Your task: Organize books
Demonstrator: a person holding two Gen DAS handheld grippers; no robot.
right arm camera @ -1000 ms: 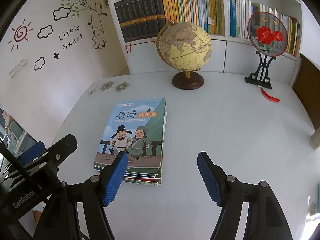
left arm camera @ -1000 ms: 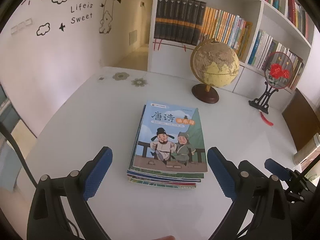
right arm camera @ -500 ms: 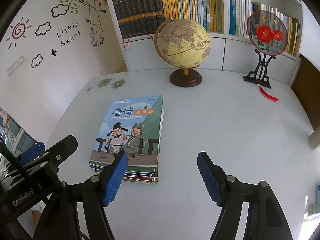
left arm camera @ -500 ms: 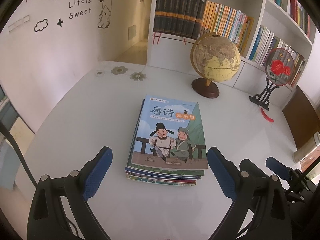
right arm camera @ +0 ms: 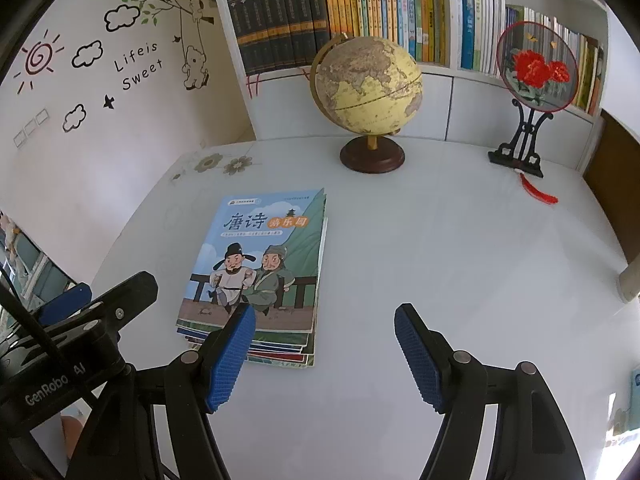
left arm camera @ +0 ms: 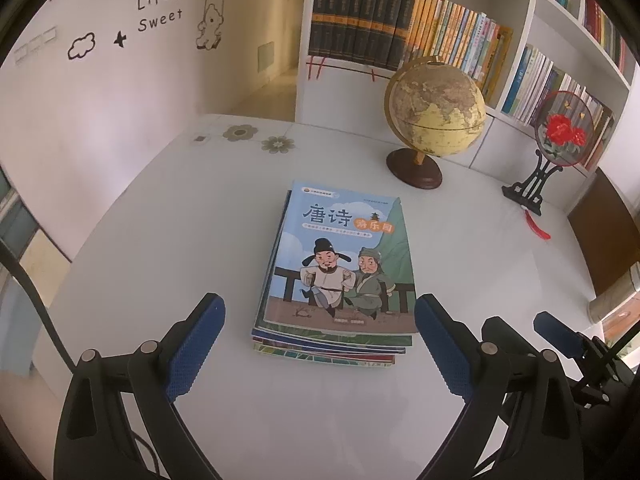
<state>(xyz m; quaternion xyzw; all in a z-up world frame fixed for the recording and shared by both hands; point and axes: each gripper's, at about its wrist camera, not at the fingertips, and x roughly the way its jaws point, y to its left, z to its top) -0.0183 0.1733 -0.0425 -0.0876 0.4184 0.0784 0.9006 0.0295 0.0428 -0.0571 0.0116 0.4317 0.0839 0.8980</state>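
Note:
A stack of thin picture books (left arm camera: 340, 272) lies flat on the white table (left arm camera: 200, 208), top cover blue with two cartoon figures. My left gripper (left arm camera: 320, 344) is open, its blue pads wide apart just short of the stack's near edge, nothing between them. In the right wrist view the stack (right arm camera: 260, 264) sits left of centre. My right gripper (right arm camera: 324, 354) is open and empty, to the right of the stack's near corner; its left pad overlaps the stack's near edge in the image. The left gripper body (right arm camera: 72, 340) shows at far left there.
A globe on a wooden base (left arm camera: 434, 120) stands behind the stack. A round red-flower fan on a black stand (left arm camera: 560, 136) with a red tassel is at the back right. A white bookshelf full of upright books (right arm camera: 360, 12) stands behind the table. A brown chair back (left arm camera: 604, 232) is on the right.
Both views have pulled back slightly and tilted down; the stack sits a little lower and closer in frame. The books have not moved and both grippers stay open.

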